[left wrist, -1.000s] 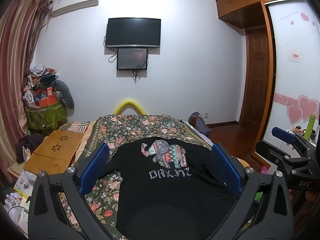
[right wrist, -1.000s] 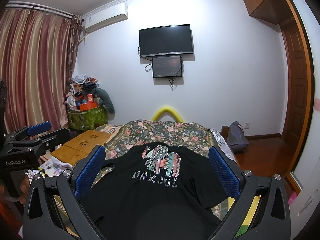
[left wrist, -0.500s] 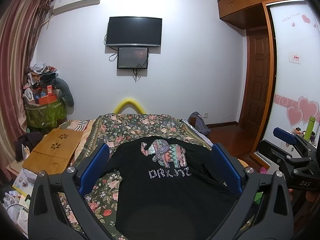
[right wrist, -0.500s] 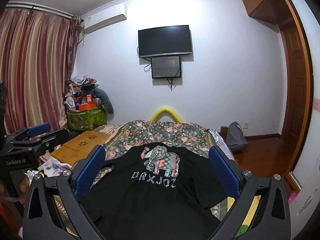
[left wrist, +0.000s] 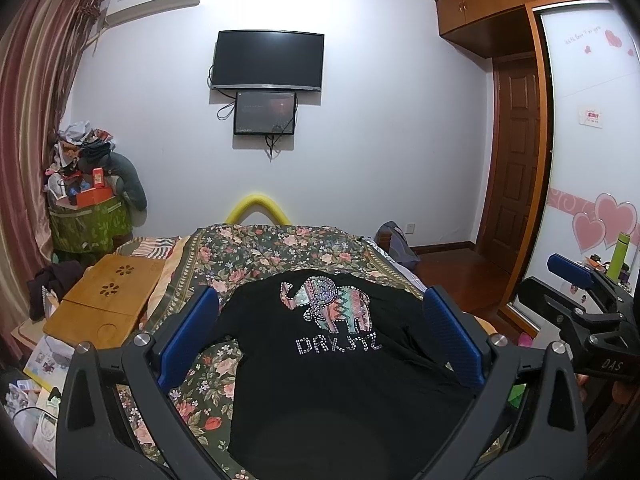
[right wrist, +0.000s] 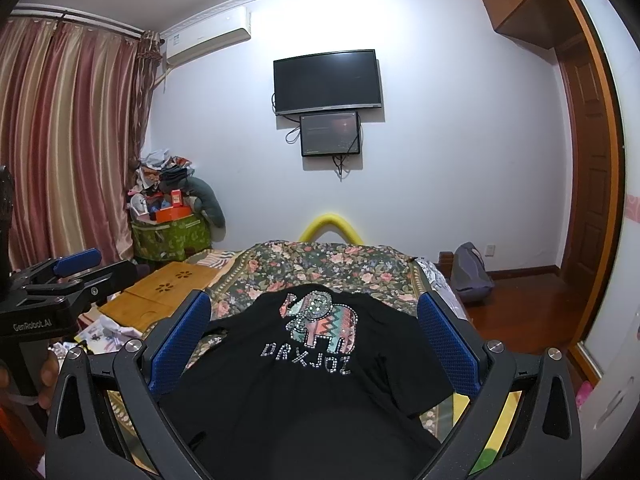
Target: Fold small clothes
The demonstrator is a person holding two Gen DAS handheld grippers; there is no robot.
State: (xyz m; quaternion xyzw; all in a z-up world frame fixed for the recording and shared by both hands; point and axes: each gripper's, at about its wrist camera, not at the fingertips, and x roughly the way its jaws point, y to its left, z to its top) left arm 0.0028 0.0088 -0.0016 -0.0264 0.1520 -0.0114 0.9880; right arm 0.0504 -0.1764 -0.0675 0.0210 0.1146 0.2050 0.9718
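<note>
A black T-shirt (left wrist: pixel 332 372) with a beaded elephant print lies spread flat, front up, on the floral bed cover (left wrist: pixel 256 252); it also shows in the right wrist view (right wrist: pixel 304 376). My left gripper (left wrist: pixel 320 336) is open and empty, held above the shirt's near part. My right gripper (right wrist: pixel 312 340) is open and empty, likewise above the shirt. Each gripper shows at the edge of the other's view: the right gripper (left wrist: pixel 580 292) to the right, the left gripper (right wrist: pixel 68 276) to the left.
A wooden lap tray (left wrist: pixel 104 300) lies at the bed's left edge, with papers (left wrist: pixel 44 364) below it. A green bin piled with clutter (left wrist: pixel 88 216) stands in the left corner. A bag (right wrist: pixel 472 272) sits on the wooden floor to the right, near the door (left wrist: pixel 516 168).
Both grippers have drifted only slightly; the shirt lies as before and the jaws stay open.
</note>
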